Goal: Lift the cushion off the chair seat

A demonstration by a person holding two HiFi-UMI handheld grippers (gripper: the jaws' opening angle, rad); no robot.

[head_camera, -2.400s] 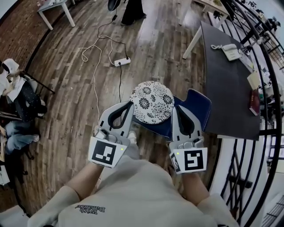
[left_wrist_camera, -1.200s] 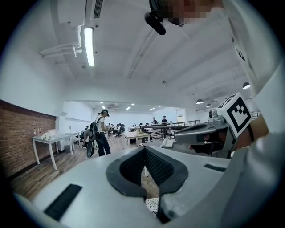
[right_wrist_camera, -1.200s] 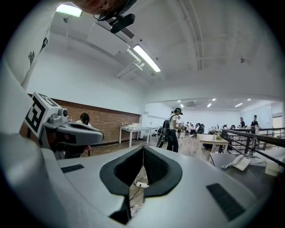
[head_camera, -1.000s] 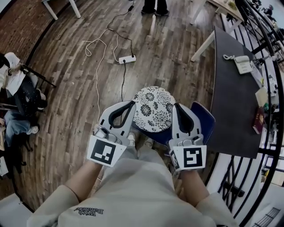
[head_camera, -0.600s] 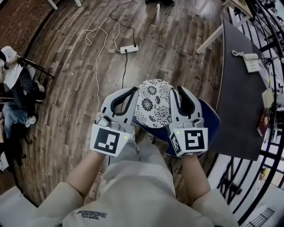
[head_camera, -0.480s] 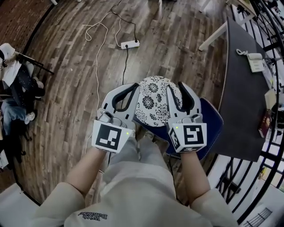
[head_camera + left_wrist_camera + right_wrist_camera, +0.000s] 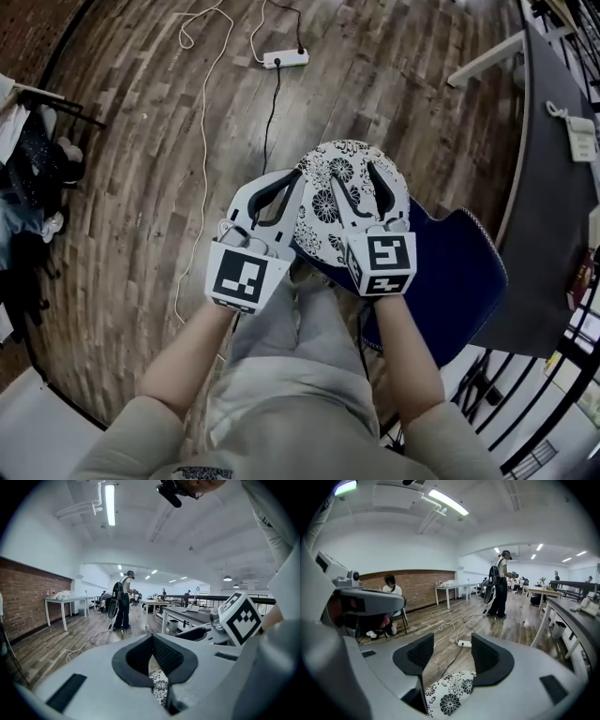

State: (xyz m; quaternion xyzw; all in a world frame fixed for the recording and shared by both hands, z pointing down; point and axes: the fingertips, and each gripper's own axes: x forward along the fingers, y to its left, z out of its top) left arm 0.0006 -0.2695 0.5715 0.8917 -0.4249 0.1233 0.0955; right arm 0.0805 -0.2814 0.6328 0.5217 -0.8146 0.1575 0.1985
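A round white cushion (image 7: 322, 204) with a black flower print lies on the dark blue chair seat (image 7: 452, 281). My right gripper (image 7: 352, 175) hangs just over the cushion's middle, its jaws opening with nothing gripped between them; in the right gripper view the cushion (image 7: 447, 693) shows below the gripper (image 7: 452, 644). My left gripper (image 7: 298, 176) is at the cushion's left edge, its tips shut together and holding nothing. Through the loop of the left gripper (image 7: 152, 637) a strip of cushion (image 7: 161, 686) is visible.
A white power strip (image 7: 284, 58) and its cables lie on the wooden floor beyond the chair. A dark table (image 7: 553, 141) stands at the right beside a railing. A standing person (image 7: 500, 590) and a seated person (image 7: 389, 585) are farther off.
Both grippers came down toward the cushion. The right one moved from the cushion's right side to over its middle and its jaws spread apart. The left stayed shut.
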